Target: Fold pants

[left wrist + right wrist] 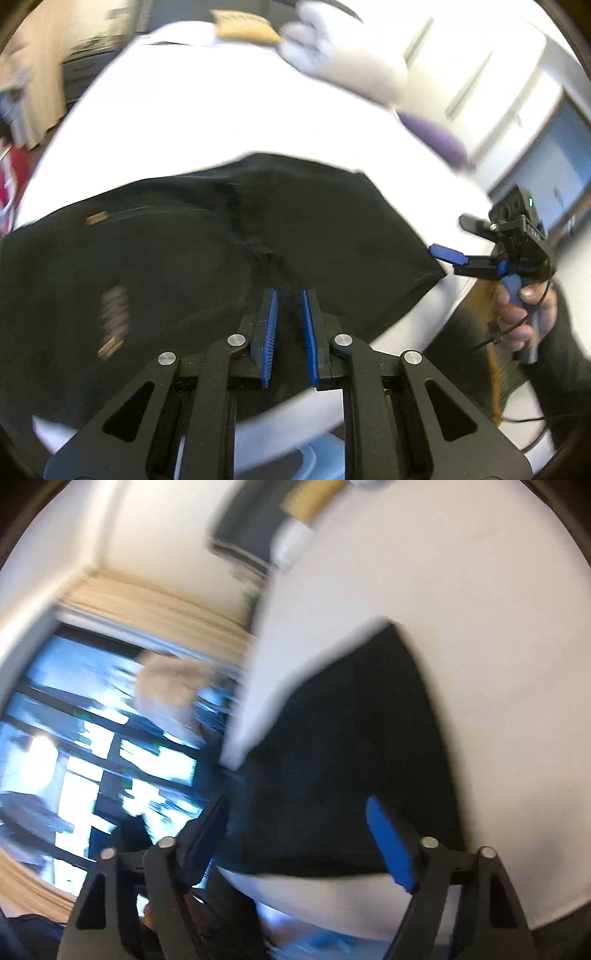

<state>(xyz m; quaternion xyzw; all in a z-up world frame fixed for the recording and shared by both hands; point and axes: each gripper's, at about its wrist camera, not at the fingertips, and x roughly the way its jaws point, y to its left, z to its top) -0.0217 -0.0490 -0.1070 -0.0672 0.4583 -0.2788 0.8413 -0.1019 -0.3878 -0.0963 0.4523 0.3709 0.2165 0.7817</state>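
Your left claw (pixel 290 295) is nearly shut, apparently pinching the pants (pixel 221 251); your right claw (pixel 295 834) gapes empty. Tug now and the fold drags crooked across the tabletop (pixel 221 122).

white table (pixel 207 110), black pants (pixel 207 236) on it

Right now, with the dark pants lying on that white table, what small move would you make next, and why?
Probably open the left tool and back it away. Its blue pads stand close together over the black fabric pants, while the right tool is already wide open with nothing pressed between its pads. The pants lie in a compact shape on the white round table, so this fold looks laid down.
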